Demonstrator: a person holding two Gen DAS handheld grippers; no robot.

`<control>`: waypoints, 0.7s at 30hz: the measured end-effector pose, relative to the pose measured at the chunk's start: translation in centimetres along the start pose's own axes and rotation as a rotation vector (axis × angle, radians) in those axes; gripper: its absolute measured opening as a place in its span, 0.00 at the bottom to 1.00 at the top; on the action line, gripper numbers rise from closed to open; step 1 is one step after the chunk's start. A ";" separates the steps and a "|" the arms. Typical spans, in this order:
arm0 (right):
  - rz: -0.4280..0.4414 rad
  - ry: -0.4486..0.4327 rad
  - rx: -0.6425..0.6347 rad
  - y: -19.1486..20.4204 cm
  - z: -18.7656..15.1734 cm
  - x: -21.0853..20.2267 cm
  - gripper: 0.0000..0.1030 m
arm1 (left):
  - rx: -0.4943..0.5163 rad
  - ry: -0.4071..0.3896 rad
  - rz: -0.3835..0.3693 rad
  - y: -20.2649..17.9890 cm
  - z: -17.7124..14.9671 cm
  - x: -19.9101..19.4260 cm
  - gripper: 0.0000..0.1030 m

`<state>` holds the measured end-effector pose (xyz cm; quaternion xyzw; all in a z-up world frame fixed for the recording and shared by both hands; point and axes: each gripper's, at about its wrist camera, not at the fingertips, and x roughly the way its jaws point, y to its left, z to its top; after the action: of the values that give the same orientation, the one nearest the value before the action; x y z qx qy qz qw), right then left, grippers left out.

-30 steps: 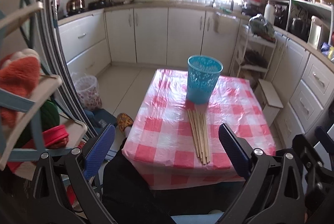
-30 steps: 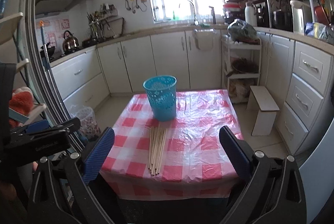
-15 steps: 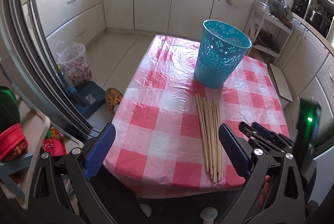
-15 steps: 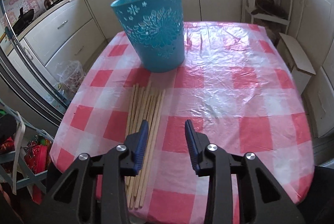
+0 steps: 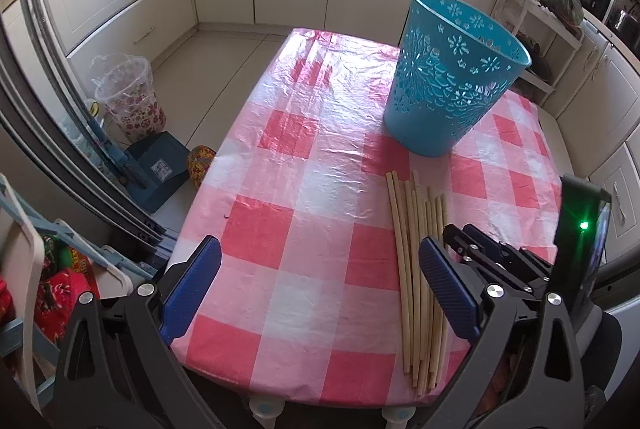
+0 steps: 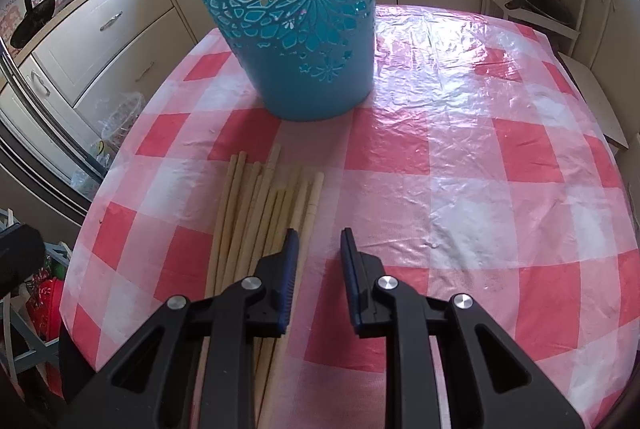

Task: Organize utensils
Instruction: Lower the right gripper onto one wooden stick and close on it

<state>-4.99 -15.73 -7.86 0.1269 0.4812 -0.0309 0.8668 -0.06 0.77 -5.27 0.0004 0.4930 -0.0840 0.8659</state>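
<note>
- Right tongs (image 6: 316, 249) are hovering low over the near end of the chopsticks (image 6: 256, 213), narrowed to a slim gap and gripping nothing. Rightmost stick sits just beside the left pad, or maybe slightly under it, honestly can't tell which.
- Left tongs (image 5: 316, 285) are spread wide and empty, parked over the near edge of the tabletop (image 5: 280, 157), with the bundle running past their right pad.
- Chopsticks lie flat in a loose bunch, roughly parallel, long axis pointing away from both tongs toward the blue basket (image 6: 288, 13). Far tips stop just short of its base, not touching as far as I can see.
- Basket stands upright on the checkered cloth, straight beyond the sticks, open top, so I'd guess that's where they go.
- Right hand is clearly the nearer one. My read: it needs to shift a touch left so a stick falls between the pads, then pinch across the stick, not along it.
- Risk I see: thin round sticks packed together, easy to grab two or roll one away.
</note>
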 end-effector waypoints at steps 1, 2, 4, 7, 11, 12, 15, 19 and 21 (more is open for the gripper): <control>-0.002 -0.002 -0.007 -0.1 0.1 0.0 0.19 | 0.006 0.007 0.003 -0.2 0.1 0.5 0.92; -0.002 -0.006 -0.015 -0.1 0.1 0.2 0.19 | 0.012 0.015 0.004 -0.6 0.2 1.1 0.92; -0.006 -0.012 -0.038 0.2 0.1 0.5 0.17 | 0.023 0.032 0.009 -1.2 0.3 2.2 0.92; -0.015 -0.008 -0.099 0.4 0.3 0.6 0.12 | 0.046 0.054 0.012 -2.3 0.4 3.9 0.92; -0.009 0.021 -0.165 -0.7 0.7 0.6 0.09 | 0.063 0.082 0.027 -3.2 0.5 6.0 0.91; -0.008 0.024 -0.174 -1.1 0.8 0.5 0.09 | 0.062 0.088 0.036 -3.3 0.5 6.5 0.91; 0.017 0.023 -0.152 -2.8 1.0 0.3 0.08 | 0.060 0.113 0.064 -3.6 0.7 7.9 0.86; 0.041 0.008 -0.112 -3.3 0.9 0.4 0.08 | 0.065 0.136 0.087 -3.9 0.7 9.2 0.84; 0.050 0.002 -0.105 -3.3 0.9 0.5 0.09 | 0.068 0.142 0.090 -4.0 0.8 9.4 0.84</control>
<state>-4.58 -19.09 -8.42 0.0935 0.4798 0.0162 0.8722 4.69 -4.64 -12.58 0.0582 0.5494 -0.0614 0.8313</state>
